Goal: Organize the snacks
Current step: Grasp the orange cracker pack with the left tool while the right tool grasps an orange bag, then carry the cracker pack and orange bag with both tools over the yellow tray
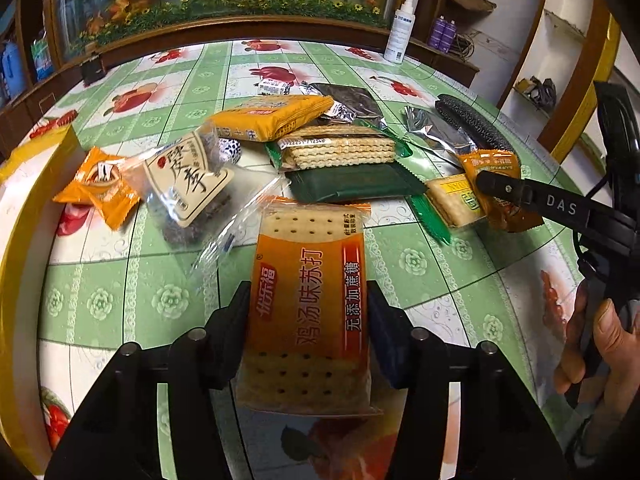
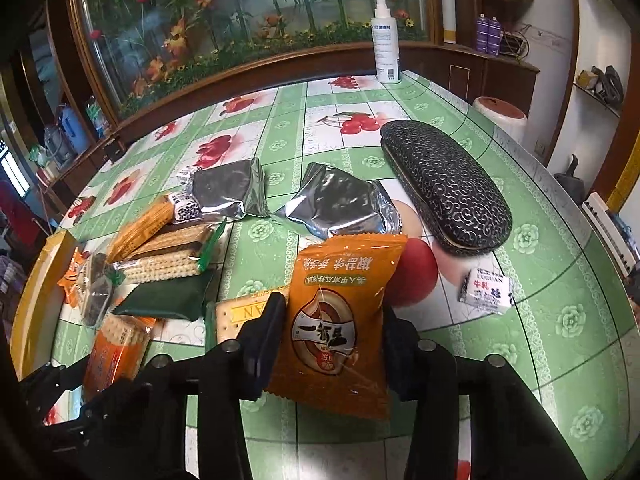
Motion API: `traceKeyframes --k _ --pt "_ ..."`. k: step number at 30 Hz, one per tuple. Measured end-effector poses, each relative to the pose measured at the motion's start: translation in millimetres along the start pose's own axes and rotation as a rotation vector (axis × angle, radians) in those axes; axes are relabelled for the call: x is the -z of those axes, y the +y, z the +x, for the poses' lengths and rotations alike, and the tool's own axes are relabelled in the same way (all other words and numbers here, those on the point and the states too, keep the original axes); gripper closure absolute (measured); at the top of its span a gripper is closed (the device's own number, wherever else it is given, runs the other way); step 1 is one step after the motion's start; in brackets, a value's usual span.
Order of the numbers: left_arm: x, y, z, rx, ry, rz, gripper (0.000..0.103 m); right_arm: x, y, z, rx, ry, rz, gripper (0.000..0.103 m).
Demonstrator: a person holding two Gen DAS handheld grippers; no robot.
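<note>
My left gripper [image 1: 308,304] is shut on an orange soda-cracker pack [image 1: 310,300] and holds it just above the table. It also shows in the right wrist view [image 2: 116,352]. My right gripper [image 2: 332,320] is shut on an orange snack pouch [image 2: 340,320], seen from the left wrist at the right [image 1: 496,184]. A pile of snacks lies ahead: a yellow pack [image 1: 272,114], striped crackers [image 1: 340,150], a dark green pack [image 1: 352,184], a clear bag of dark fruit [image 1: 188,188], a small orange pouch [image 1: 100,188].
Two silver foil packs [image 2: 228,192] [image 2: 344,204], a black patterned glasses case [image 2: 444,184] and a small white candy [image 2: 486,290] lie on the green fruit-print tablecloth [image 2: 540,340]. A white spray bottle [image 2: 386,44] stands at the far edge. A yellow-rimmed tray [image 1: 24,184] is at the left.
</note>
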State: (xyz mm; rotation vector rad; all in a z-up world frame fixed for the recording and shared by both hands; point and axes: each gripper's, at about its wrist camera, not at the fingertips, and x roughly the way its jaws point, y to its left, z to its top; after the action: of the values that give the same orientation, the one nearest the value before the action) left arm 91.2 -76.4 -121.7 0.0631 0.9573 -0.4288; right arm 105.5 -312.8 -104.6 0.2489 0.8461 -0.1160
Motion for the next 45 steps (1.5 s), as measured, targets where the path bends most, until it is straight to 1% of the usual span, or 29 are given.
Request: traceKeyframes --k 1,2,3,4,8,13,23,31,45 --pt "1 1 -2 0.009 0.001 -0.007 0.051 1 -1 -4 -0.014 -0.003 0.003 0.066" --pt "4 2 -4 0.016 0.003 -0.013 0.051 3 -2 -8 -0.031 -0.005 0.005 0.077" --pt "6 2 -6 0.022 0.004 -0.019 0.051 4 -2 -11 -0.054 -0.003 0.01 0.085" --pt "8 3 -8 0.029 0.006 -0.026 0.051 6 -4 -14 -0.073 -0.002 0.017 0.085" --pt "16 2 -15 0.038 0.007 -0.039 0.051 13 -1 -26 -0.097 -0.01 0.01 0.085" --pt "21 -4 -25 0.032 -0.008 -0.03 0.051 19 5 -36 -0.106 -0.017 -0.01 0.085" --pt "16 -11 -45 0.037 -0.052 -0.016 0.051 17 16 -61 -0.126 -0.06 -0.036 0.086" --pt "15 -4 -61 0.012 -0.094 -0.029 0.051 14 30 -75 -0.151 -0.082 -0.059 0.086" --pt "16 18 -100 -0.048 -0.173 -0.063 0.051 12 62 -84 -0.224 -0.095 -0.094 0.086"
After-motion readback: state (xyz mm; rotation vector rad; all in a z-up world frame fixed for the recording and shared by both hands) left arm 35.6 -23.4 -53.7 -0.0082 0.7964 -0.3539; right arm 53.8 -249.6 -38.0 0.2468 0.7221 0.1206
